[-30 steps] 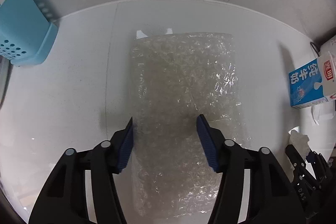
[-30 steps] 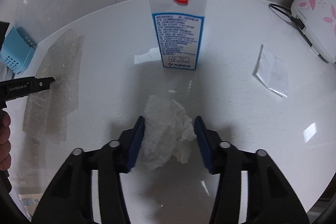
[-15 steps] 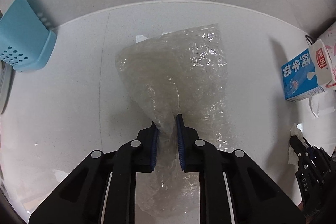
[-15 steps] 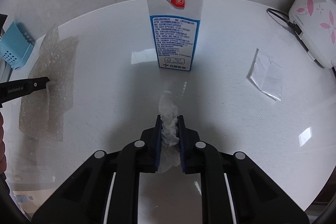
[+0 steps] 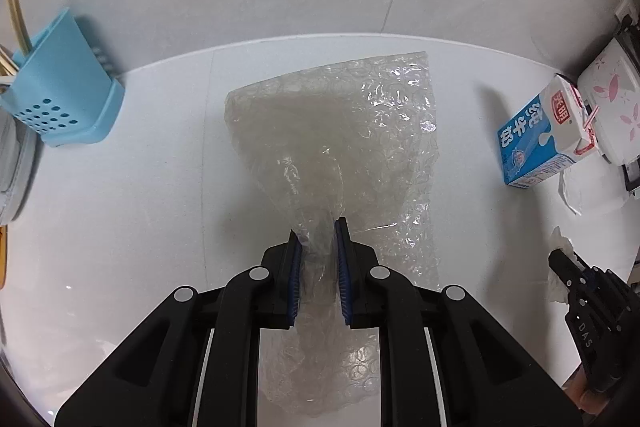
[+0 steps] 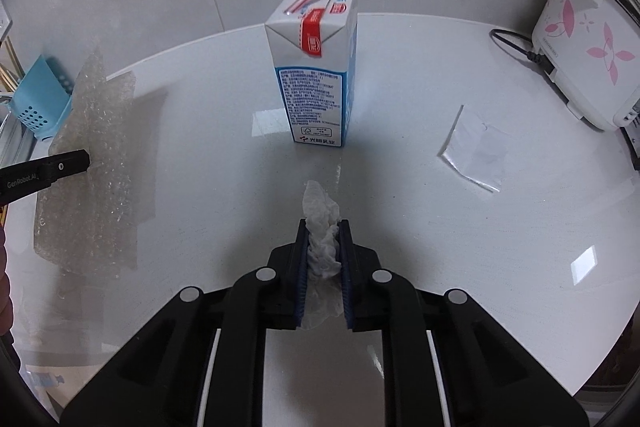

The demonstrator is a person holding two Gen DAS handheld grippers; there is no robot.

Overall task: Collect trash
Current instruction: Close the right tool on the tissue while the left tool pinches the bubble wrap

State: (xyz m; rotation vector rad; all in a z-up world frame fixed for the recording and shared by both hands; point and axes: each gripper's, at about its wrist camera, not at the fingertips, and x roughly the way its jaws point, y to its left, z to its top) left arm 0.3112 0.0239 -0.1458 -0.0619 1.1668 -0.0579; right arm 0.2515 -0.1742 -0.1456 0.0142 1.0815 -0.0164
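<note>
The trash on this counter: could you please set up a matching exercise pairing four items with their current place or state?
Things:
1. bubble wrap
2. crumpled tissue
3. milk carton
4. clear wrapper

States:
A. lying flat on the counter, untouched
B. standing upright, straw on top
C. pinched by the left gripper
D. pinched by the right gripper

Pairs: 1-C, 2-D, 3-B, 4-A

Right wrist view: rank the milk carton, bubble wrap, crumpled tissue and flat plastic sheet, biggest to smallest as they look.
1. bubble wrap
2. milk carton
3. flat plastic sheet and crumpled tissue: alike; the tissue sits nearer the camera, so unranked.
</note>
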